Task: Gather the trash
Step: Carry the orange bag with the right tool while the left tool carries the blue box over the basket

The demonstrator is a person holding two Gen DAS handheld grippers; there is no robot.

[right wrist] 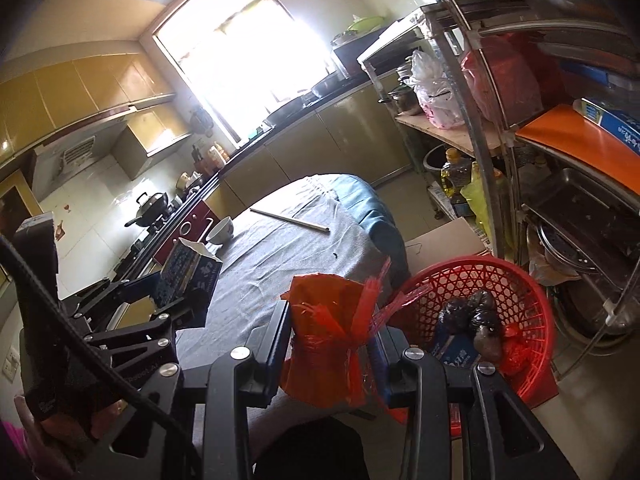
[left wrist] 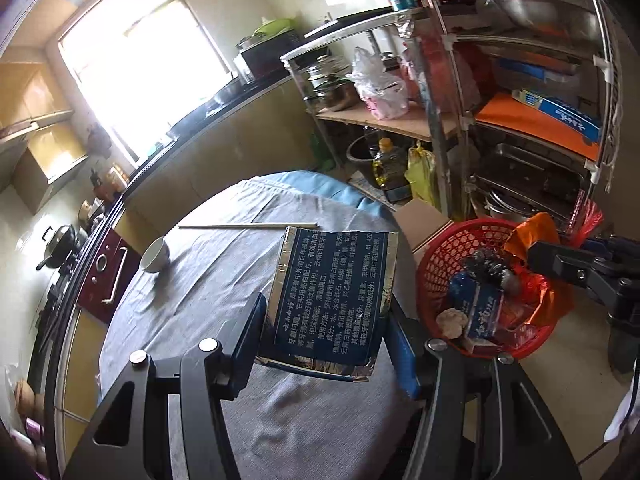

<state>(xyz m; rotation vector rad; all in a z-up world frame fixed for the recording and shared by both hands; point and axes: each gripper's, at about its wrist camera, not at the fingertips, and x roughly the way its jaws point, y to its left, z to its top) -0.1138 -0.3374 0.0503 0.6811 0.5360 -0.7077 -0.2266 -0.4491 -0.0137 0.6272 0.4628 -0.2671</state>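
Kitchen; table (left wrist: 224,280) under grey cloth bore bowl (left wrist: 156,255), chopsticks (left wrist: 248,225). Red basket (right wrist: 532,320) alongside held wrappers, box. Left gripper (left wrist: 324,340) clamped blue carton (left wrist: 332,292); right gripper (right wrist: 332,344) clamped red bag (right wrist: 324,320), near basket.

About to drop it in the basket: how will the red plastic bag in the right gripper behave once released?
The red plastic bag looks thin and crinkled, so probably floppy and light. Its knotted neck should keep it bundled. The right gripper pinches it beside the red basket; it may drift or snag on the rim.
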